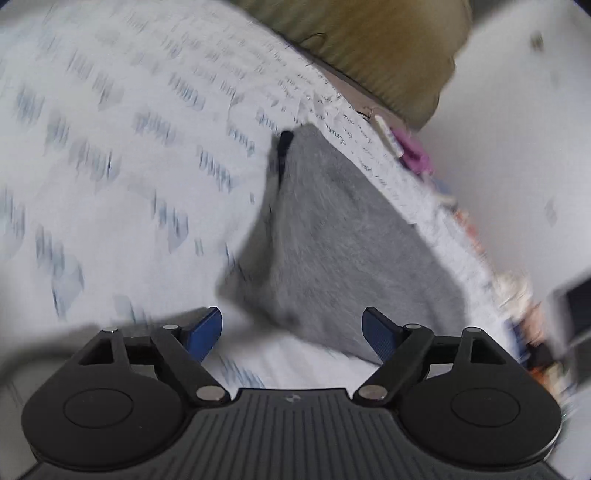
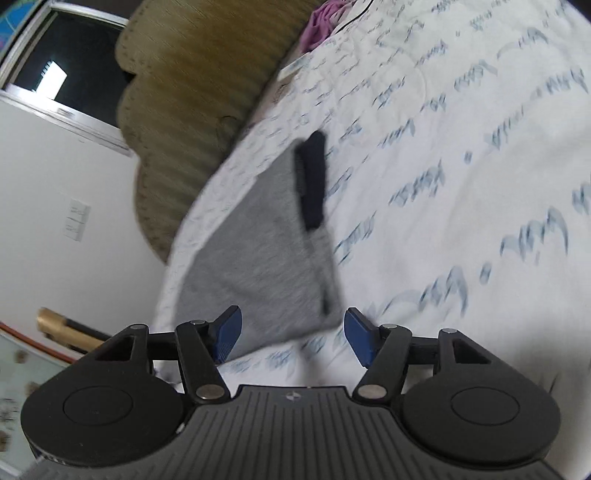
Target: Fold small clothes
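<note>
Here, a folded grey garment (image 1: 332, 236) lies flat on a white bedspread (image 1: 110, 166) printed with blue script, near the edge of the bed that runs along a white wall (image 1: 517, 129). A dark band (image 2: 312, 181) marks the garment's far end, on the side away from the wall. Beyond the garment, an olive-brown cushion (image 2: 192, 110) stands against the same wall, and a bit of purple cloth (image 2: 317, 26) sits past the cushion on the bedspread. The left gripper (image 1: 291, 328) hangs just short of the garment's near edge, its blue-padded jaws spread wide with nothing clamped between them. The right gripper (image 2: 293, 332) sits at the garment's near corner, jaws likewise parted and released, the grey fabric showing in the gap without either pad pressing on it. Both views are smeared by motion blur.
</note>
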Motion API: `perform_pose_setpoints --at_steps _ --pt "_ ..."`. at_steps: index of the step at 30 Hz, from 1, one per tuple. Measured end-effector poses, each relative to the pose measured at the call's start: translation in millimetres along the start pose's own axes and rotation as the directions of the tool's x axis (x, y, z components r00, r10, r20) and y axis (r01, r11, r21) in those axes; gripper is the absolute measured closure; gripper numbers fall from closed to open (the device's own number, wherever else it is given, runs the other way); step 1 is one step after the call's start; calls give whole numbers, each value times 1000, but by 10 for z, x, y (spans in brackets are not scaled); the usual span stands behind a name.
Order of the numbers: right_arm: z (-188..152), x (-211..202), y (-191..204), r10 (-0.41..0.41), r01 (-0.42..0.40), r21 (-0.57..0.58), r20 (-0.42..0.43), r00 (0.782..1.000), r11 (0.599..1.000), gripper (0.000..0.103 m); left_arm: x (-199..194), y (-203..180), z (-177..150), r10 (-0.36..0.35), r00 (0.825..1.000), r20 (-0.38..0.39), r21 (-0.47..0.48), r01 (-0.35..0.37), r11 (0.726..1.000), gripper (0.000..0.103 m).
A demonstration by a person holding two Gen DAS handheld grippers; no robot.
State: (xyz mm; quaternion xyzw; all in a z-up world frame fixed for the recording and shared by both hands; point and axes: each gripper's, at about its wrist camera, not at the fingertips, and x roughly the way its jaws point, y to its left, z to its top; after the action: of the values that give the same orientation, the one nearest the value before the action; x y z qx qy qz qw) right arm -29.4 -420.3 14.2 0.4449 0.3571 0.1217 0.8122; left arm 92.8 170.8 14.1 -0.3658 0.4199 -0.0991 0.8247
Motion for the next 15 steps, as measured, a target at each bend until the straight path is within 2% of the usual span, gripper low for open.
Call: perform_pose_setpoints --at_steps 2,5,6,8,11,12,13,14,15 --pt "-83 73 23 12 -12 6 -13 1000 1000 41 92 54 -114 -51 999 -4 -97 50 994 20" --pt "-132 342 4 -24 25 47 -21 999 999 42 202 -21 -165 -16 994 104 -127 29 991 20" --pt "-128 414 -10 -45 44 70 6 999 997 42 251 -32 -145 -8 992 127 -156 28 987 16" --pt "-101 537 -9 -27 16 125 87 996 992 38 345 -84 -104 -4 984 176 -176 36 984 8" --pt "-80 697 -2 -9 -28 194 188 982 981 35 487 -250 -40 55 978 203 -125 -30 992 6" --pt "-78 753 8 -10 -32 198 206 978 980 38 529 -306 -32 89 973 214 -93 -70 993 18" --pt "-79 796 24 -18 -26 192 225 974 981 51 585 -375 -15 140 966 216 -55 -131 990 78" --pt "-77 842 48 -30 -13 184 228 973 983 62 679 -403 22 182 968 176 -23 -180 983 96" --pt "-72 896 61 -41 3 177 211 977 984 94 733 -391 48 199 970 143 -28 -197 980 96"
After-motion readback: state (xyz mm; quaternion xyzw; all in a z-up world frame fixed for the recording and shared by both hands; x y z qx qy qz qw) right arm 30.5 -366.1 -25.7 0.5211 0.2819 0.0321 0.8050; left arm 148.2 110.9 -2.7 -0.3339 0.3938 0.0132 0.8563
